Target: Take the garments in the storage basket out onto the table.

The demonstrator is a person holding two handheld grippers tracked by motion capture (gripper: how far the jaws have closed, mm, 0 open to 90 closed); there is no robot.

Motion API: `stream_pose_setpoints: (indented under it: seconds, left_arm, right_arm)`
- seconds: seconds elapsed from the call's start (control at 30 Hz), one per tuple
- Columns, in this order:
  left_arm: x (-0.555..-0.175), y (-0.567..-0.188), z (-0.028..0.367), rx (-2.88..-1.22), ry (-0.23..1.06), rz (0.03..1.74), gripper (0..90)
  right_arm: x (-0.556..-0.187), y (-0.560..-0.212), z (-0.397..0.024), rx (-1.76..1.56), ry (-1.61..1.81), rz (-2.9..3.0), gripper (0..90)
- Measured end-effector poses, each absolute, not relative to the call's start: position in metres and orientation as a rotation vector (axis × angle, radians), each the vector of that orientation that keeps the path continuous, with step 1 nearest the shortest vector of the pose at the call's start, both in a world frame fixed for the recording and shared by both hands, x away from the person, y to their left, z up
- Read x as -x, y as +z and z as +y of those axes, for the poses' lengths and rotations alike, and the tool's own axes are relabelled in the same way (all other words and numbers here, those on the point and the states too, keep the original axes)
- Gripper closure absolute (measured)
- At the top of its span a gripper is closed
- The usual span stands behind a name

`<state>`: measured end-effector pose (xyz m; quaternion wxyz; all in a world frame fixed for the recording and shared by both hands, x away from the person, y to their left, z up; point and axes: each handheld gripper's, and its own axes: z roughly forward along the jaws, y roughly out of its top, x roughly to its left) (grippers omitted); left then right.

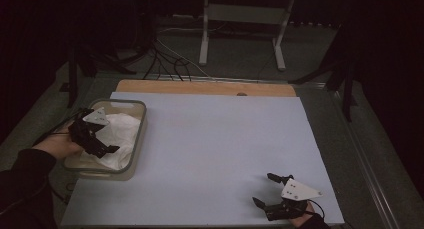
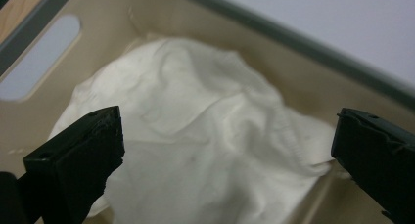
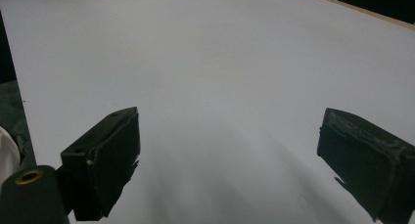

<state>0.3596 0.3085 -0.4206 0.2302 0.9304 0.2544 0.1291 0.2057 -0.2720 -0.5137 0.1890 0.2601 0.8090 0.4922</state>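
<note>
Cloth (image 2: 195, 136), white and crumpled, lies in the bin (image 1: 140, 111) at the table's left edge, directly ahead of the left gripper (image 1: 102, 150), jaws wide. Right gripper (image 1: 265, 190), also wide, sits near the front right corner, well apart.

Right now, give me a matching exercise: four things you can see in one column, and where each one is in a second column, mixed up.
Things:
1. white cloth
2. left gripper
3. right gripper
4. beige bin

Places:
A. low over the bare table sheet, near right corner
B. on the table's left edge
C. crumpled inside the bin
D. open above the cloth

Pairs: 1-C, 2-D, 3-A, 4-B
</note>
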Motion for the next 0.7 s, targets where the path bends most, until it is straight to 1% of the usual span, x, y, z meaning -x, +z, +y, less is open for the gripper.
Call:
stream_pose_setpoints:
  seconds: [0.1,0.13,0.2,0.43,0.47,0.57,0.63,0.7]
  left_arm:
    - [-0.363,-0.425,0.307,-2.580,0.338,0.742,0.0]
    - [-0.367,-0.427,0.308,-2.592,0.329,0.824,0.0]
    - [-0.371,-0.429,0.308,-2.588,0.349,0.910,0.0]
    - [-0.379,-0.435,0.309,-2.624,0.342,0.958,0.0]
    - [-0.381,-0.436,0.308,-2.638,0.357,0.958,0.0]
    - [-0.385,-0.440,0.305,-2.663,0.354,1.022,0.0]
    - [-0.388,-0.443,0.302,-2.675,0.329,1.047,0.0]
    - [-0.391,-0.447,0.301,-2.673,0.337,1.091,0.0]
  right_arm:
    - [-0.206,-0.514,-0.272,-0.726,1.383,2.280,8.8]
    - [-0.205,-0.514,-0.272,-0.732,1.384,2.286,8.8]
    - [-0.205,-0.514,-0.272,-0.733,1.388,2.281,8.8]
    - [-0.205,-0.514,-0.271,-0.725,1.382,2.283,8.8]
    - [-0.205,-0.514,-0.271,-0.726,1.382,2.284,8.8]
    - [-0.205,-0.515,-0.271,-0.724,1.385,2.287,8.8]
    - [-0.205,-0.515,-0.271,-0.725,1.385,2.287,8.8]
    - [-0.205,-0.515,-0.271,-0.728,1.387,2.287,8.8]
